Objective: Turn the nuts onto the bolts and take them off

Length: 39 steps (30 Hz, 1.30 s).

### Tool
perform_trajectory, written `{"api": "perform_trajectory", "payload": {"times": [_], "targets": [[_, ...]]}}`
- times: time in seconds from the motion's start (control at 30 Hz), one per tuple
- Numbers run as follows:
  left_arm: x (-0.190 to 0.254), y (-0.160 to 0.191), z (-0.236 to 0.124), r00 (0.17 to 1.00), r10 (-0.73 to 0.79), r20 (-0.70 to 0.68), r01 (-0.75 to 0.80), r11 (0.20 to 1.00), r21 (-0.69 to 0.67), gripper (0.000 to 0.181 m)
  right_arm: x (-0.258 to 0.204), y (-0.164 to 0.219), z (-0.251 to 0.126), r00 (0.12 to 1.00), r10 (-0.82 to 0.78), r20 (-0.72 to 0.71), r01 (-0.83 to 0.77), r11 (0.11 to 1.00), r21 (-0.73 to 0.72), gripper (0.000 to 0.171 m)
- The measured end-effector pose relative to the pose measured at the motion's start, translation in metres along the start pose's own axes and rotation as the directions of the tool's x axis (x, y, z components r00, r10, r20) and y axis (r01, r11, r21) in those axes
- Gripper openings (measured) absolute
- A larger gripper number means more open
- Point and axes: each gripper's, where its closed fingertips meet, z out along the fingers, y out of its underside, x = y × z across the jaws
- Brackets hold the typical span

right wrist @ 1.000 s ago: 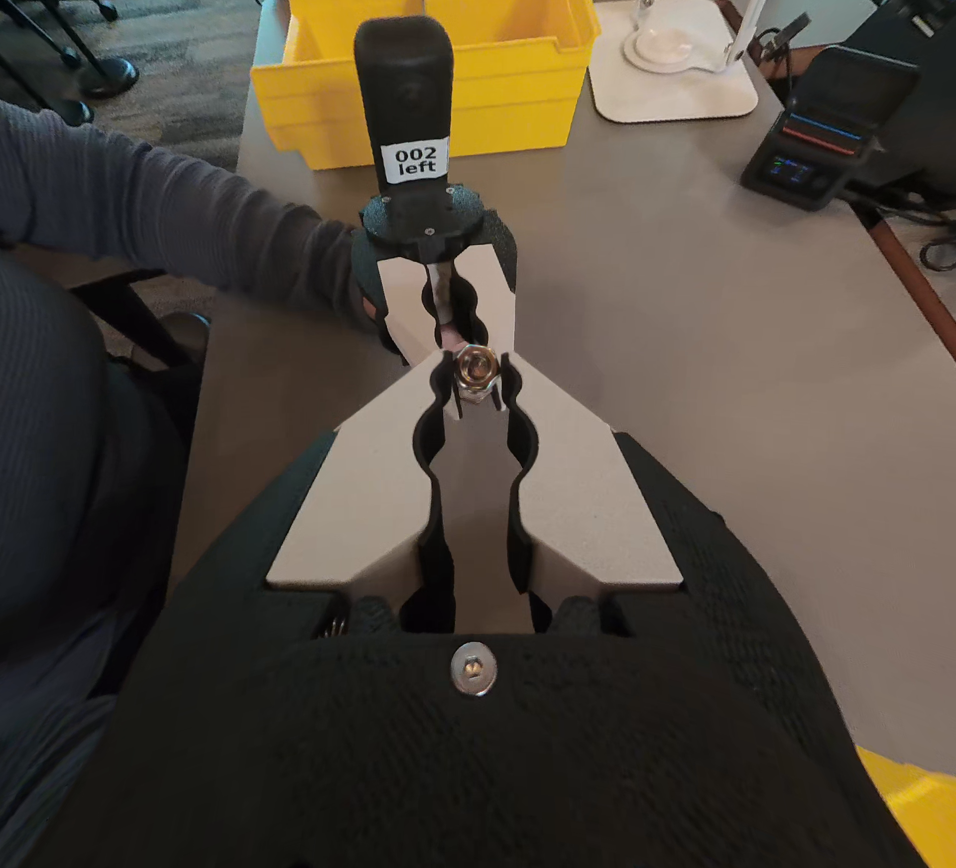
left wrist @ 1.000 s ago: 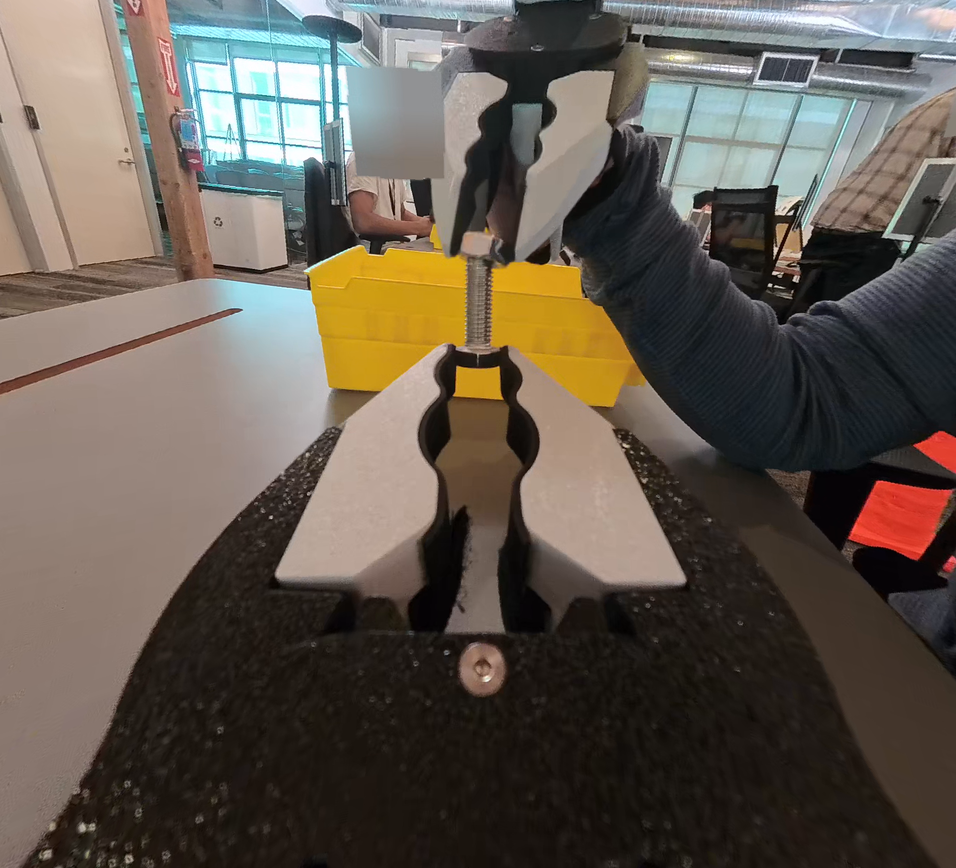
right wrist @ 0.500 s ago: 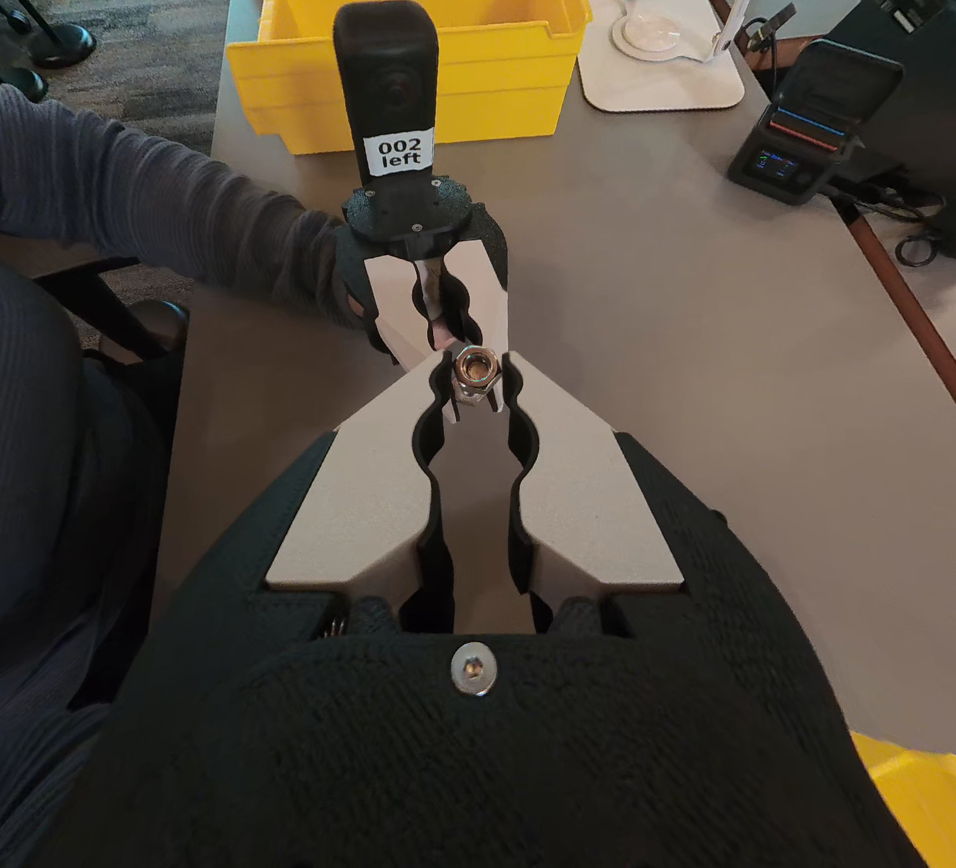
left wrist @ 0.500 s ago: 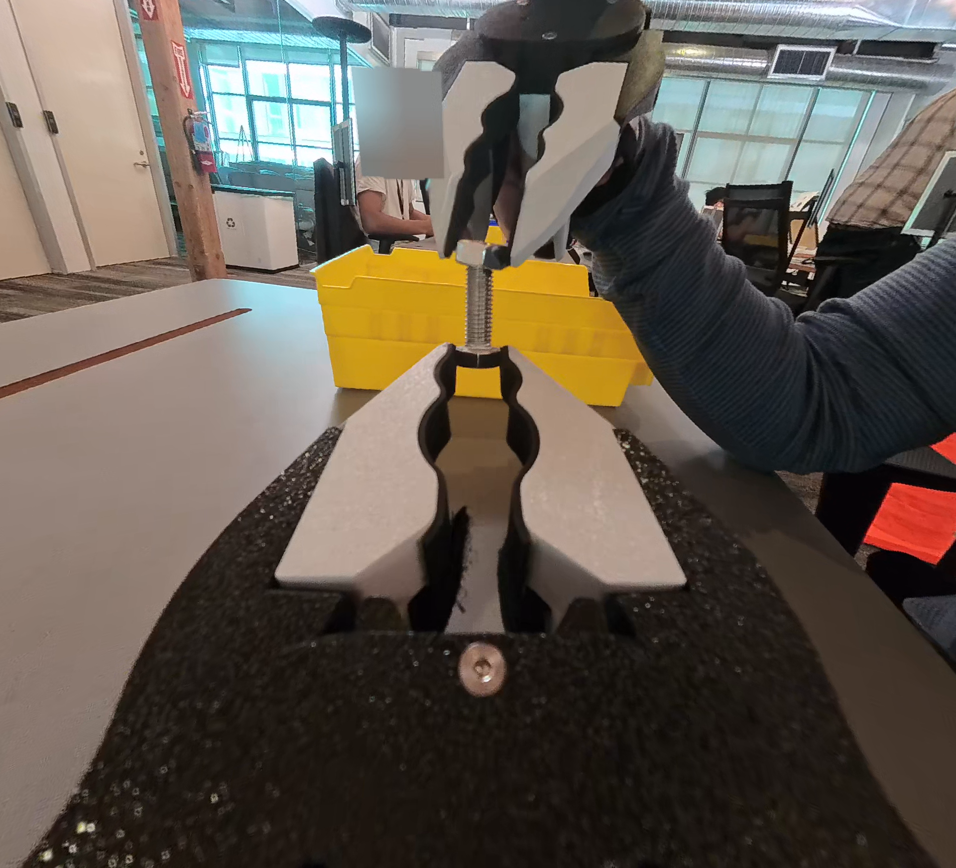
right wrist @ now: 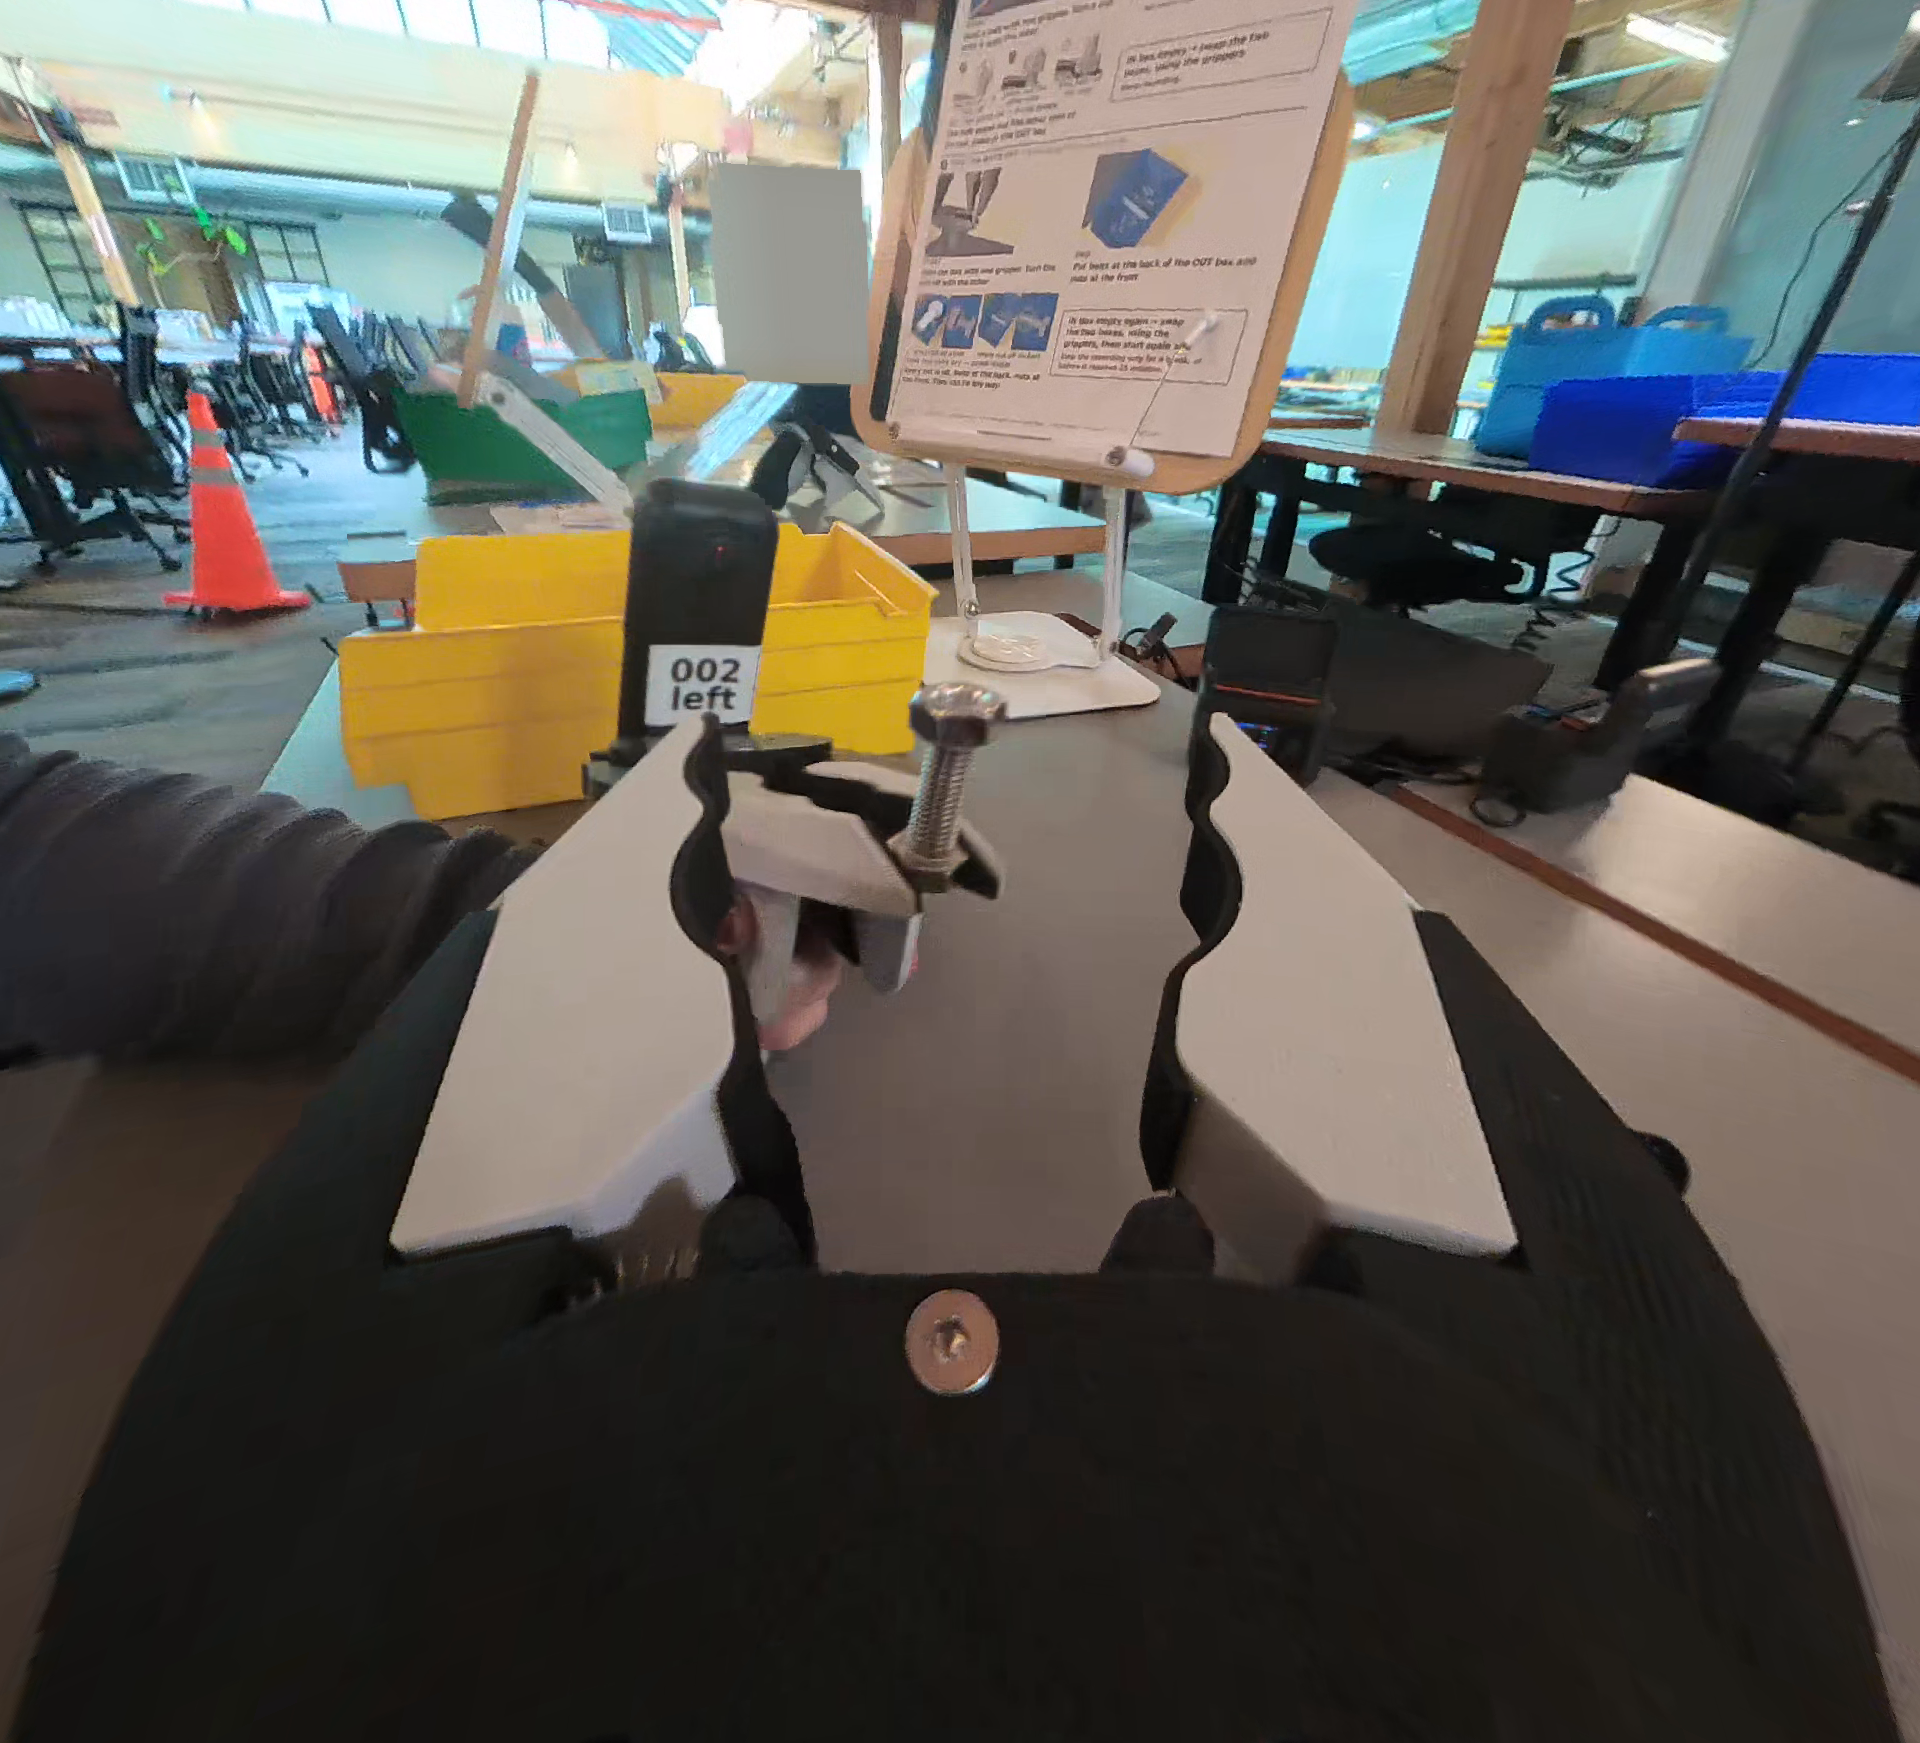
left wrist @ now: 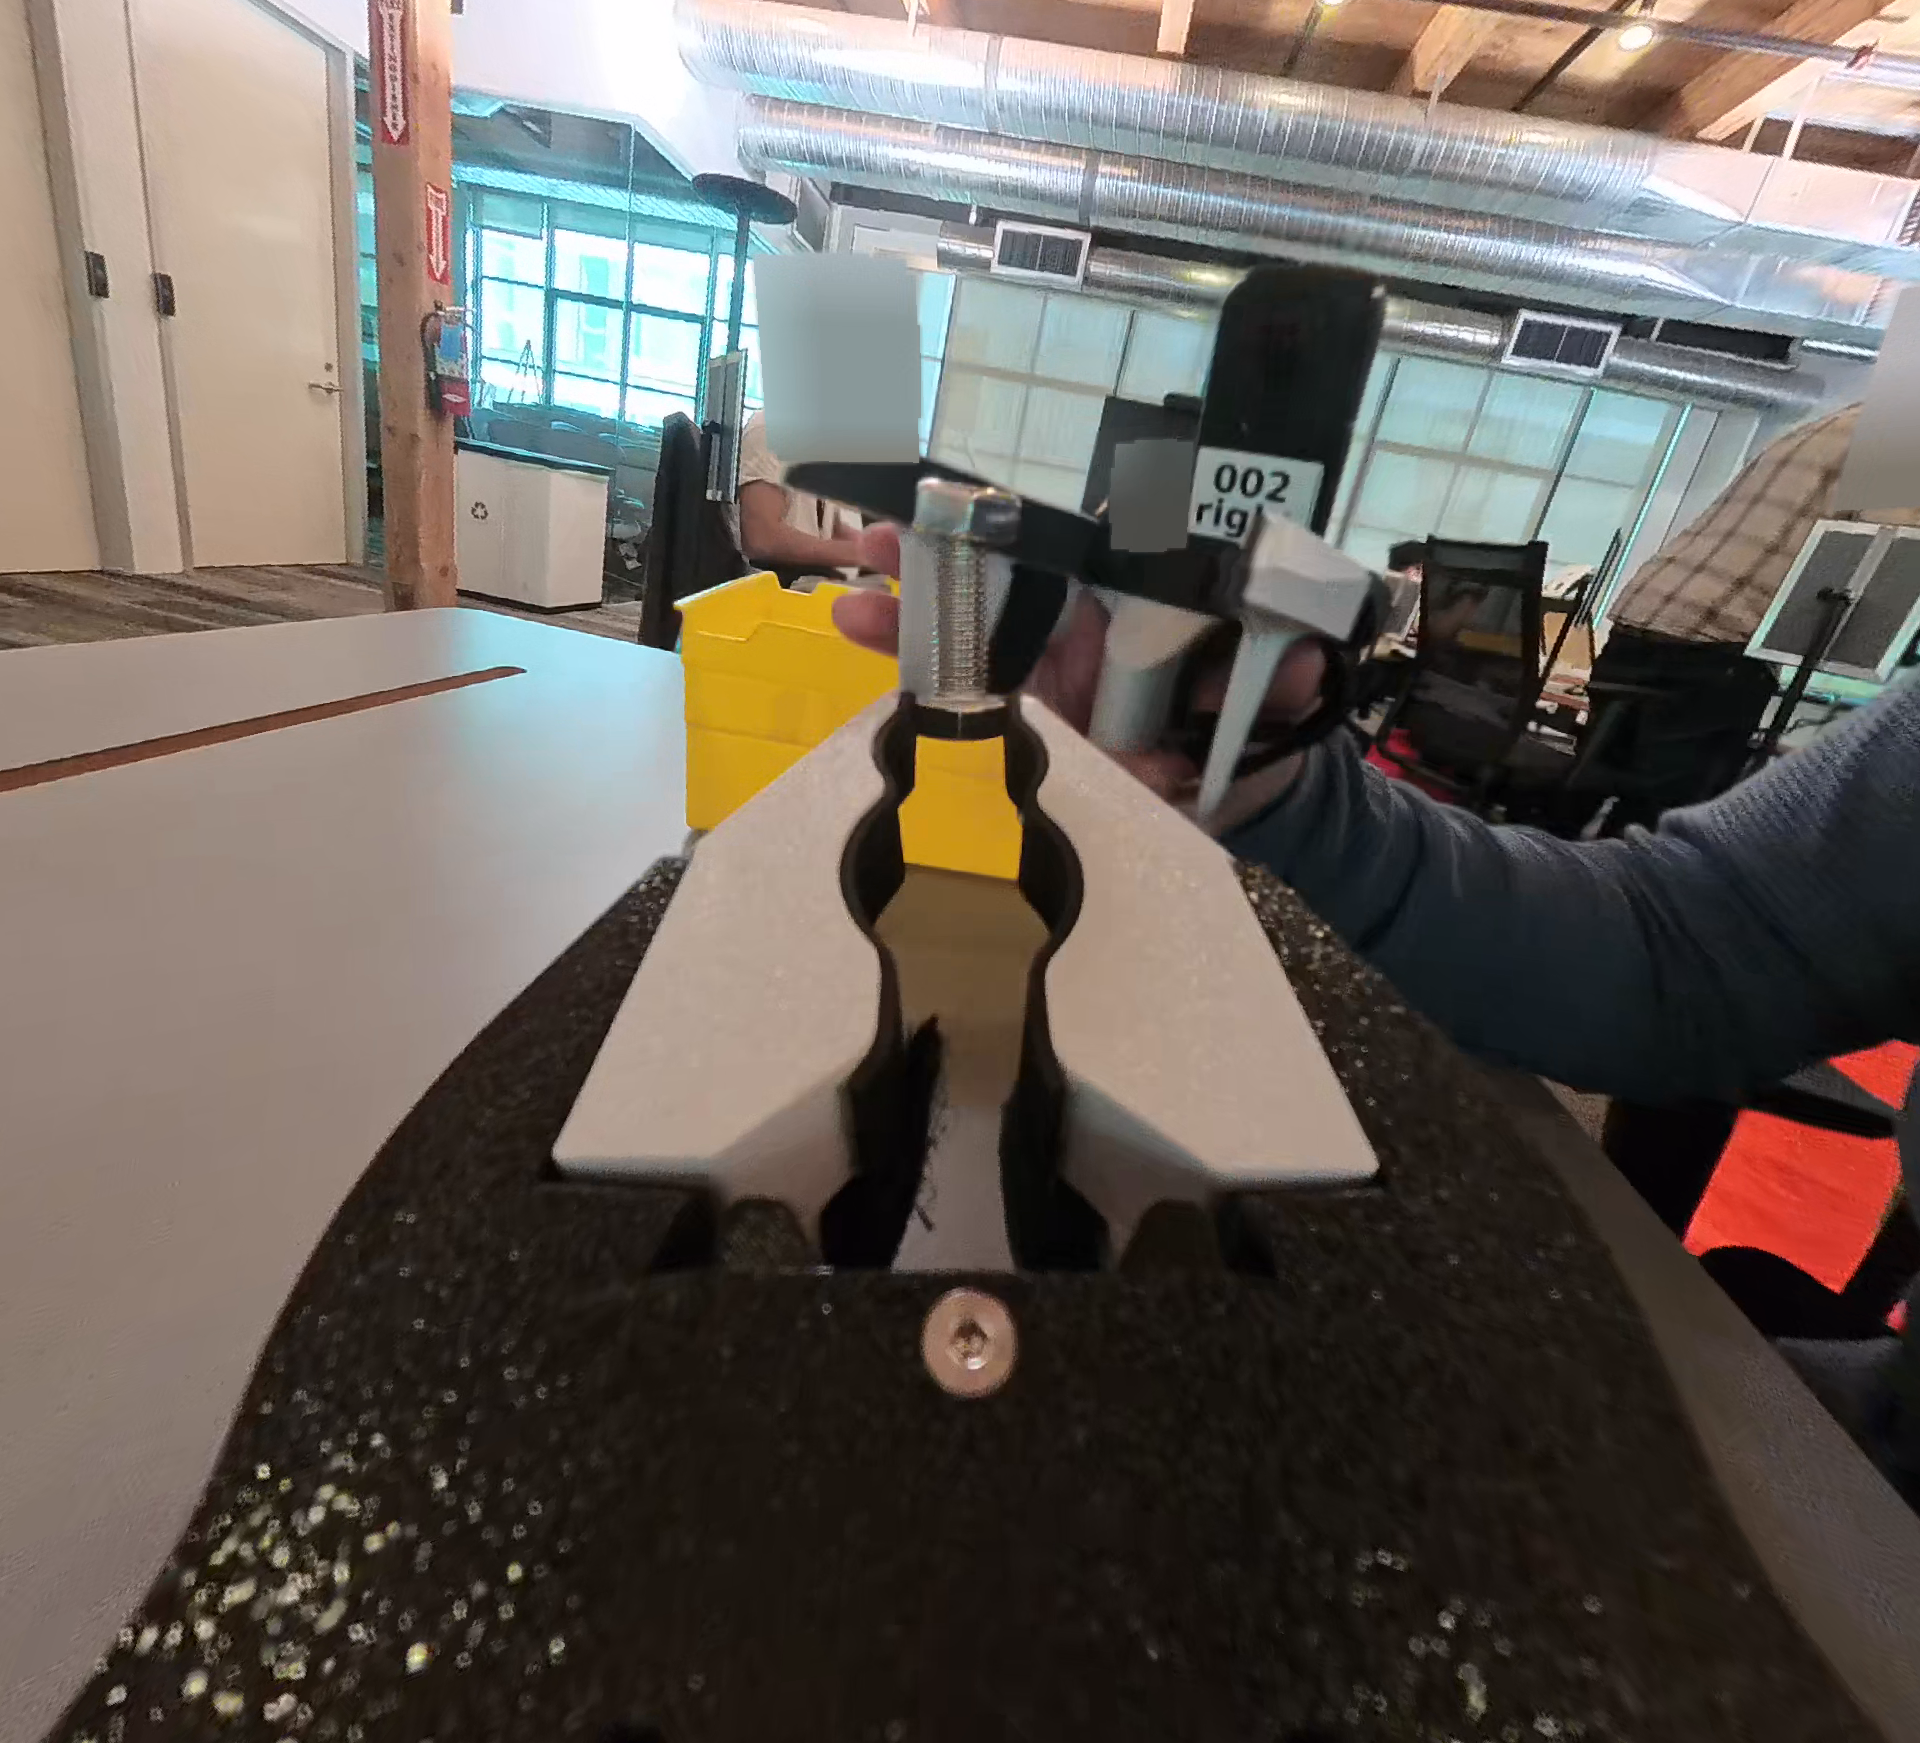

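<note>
A silver bolt (left wrist: pixel 956 613) stands upright with its hex head on top. My left gripper (left wrist: pixel 961 719) is shut on the dark nut (right wrist: pixel 938 874) at the bolt's lower end and holds it above the grey table (left wrist: pixel 312 862). My right gripper (right wrist: pixel 961 748) is wide open and empty, level with the bolt (right wrist: pixel 948 789), which shows between its fingertips and beyond them without touching. In the left wrist view the right gripper (left wrist: pixel 1174 727) sits just right of the bolt. The left gripper (right wrist: pixel 935 878) also shows in the right wrist view.
A yellow bin (right wrist: pixel 499 654) stands on the table behind the bolt and also shows in the left wrist view (left wrist: pixel 769 654). An instruction board on a white stand (right wrist: pixel 1122 135) and a black device (right wrist: pixel 1268 665) sit at the back right. Blue sleeves (left wrist: pixel 1610 914) reach in. My two grippers' fingertips are within a few centimetres of each other.
My right gripper has let go of the bolt head, opened wide and swung from above the bolt down to its side. My left gripper still holds the bolt upright.
</note>
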Motion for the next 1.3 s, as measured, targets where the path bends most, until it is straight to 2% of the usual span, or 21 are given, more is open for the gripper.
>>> {"api": "perform_trajectory", "payload": {"times": [0.27, 0.5, 0.67, 0.87, 1.07, 1.3], "targets": [[0.006, 0.012, 0.007, 1.0, 0.023, -0.016, -0.024, 0.997, -0.078, 0.015, -0.03, 0.01, 0.011, 0.992, 0.055, 0.114, -0.05, 0.998, -0.045, 0.093], [-0.004, 0.005, 0.002, 0.999, -0.019, 0.033, 0.02, 0.999, -0.034, 0.015, -0.029, 0.007, 0.006, 0.992, 0.044, 0.119, -0.039, 0.998, -0.049, 0.089], [0.005, 0.014, 0.008, 1.0, 0.023, 0.002, -0.022, 0.995, -0.095, 0.015, -0.028, 0.007, 0.007, 0.992, 0.056, 0.113, -0.052, 0.998, -0.037, 0.09], [-0.008, 0.001, -0.001, 0.998, -0.036, 0.057, 0.037, 0.999, -0.013, 0.015, -0.029, 0.008, 0.006, 0.992, 0.053, 0.118, -0.047, 0.998, -0.048, 0.088], [0.003, 0.009, 0.005, 1.0, -0.012, 0.023, 0.014, 0.998, -0.063, 0.015, -0.029, 0.006, 0.006, 0.992, 0.059, 0.115, -0.056, 0.998, -0.028, 0.088], [-0.009, -0.001, -0.003, 0.996, -0.047, 0.072, 0.048, 0.999, -0.002, 0.015, -0.027, 0.004, 0.004, 0.992, 0.061, 0.11, -0.059, 0.998, -0.022, 0.085]]}}
